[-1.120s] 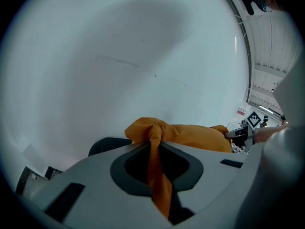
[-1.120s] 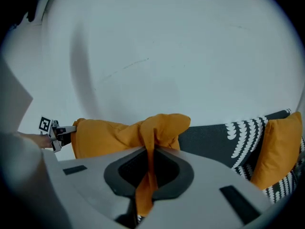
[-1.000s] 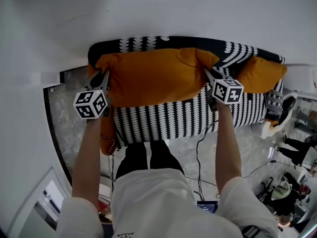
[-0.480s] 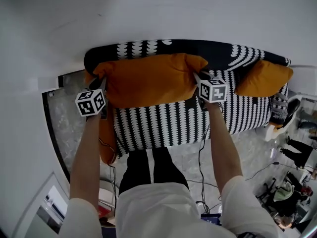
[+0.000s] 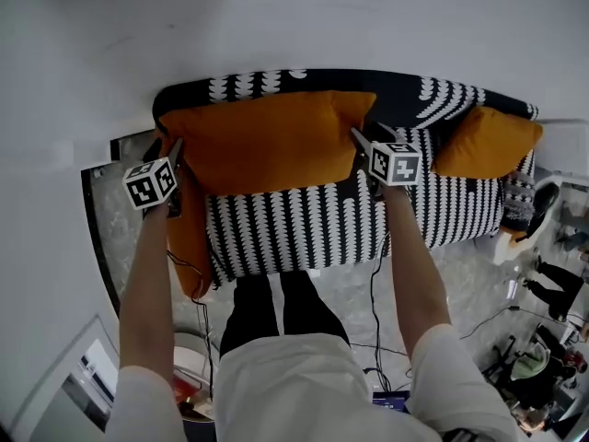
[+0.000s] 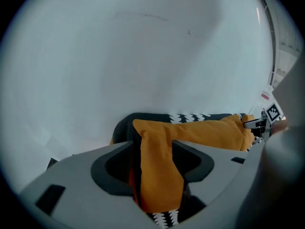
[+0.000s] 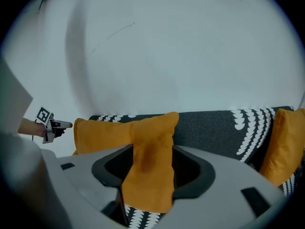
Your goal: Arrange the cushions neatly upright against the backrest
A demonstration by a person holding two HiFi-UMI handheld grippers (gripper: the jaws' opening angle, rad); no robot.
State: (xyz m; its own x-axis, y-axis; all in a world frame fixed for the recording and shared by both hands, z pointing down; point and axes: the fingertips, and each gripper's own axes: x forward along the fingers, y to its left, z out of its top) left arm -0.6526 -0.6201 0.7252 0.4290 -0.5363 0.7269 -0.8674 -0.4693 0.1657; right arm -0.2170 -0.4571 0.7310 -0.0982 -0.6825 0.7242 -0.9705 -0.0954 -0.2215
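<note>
Item: large orange cushion (image 5: 271, 141). Location: on the black-and-white patterned sofa (image 5: 304, 224), long edge on the seat, back leaning on the backrest (image 5: 405, 92), roughly upright. A second ago it hung higher and further forward, pinched at both top corners; it now sits lower and flatter against the backrest.

Item: left gripper (image 5: 173, 147). At the cushion's left corner, lower and further out to the left than a second ago. Its jaws have just been opening and now stand apart. In the left gripper view the corner flap (image 6: 159, 171) lies loose between them, with a dark gap on its left side.

Item: right gripper (image 5: 357, 136). At the cushion's right corner, lower than before. Its jaws have also just been opening and are spread. In the right gripper view the corner flap (image 7: 147, 171) stands between them, no longer squeezed thin.

Item: second orange cushion (image 5: 483, 141). At the sofa's right end, propped against the backrest, apart from the large one.

Item: third orange cushion (image 5: 190, 238). At the sofa's left end, below the left gripper, partly hidden by the arm.
</note>
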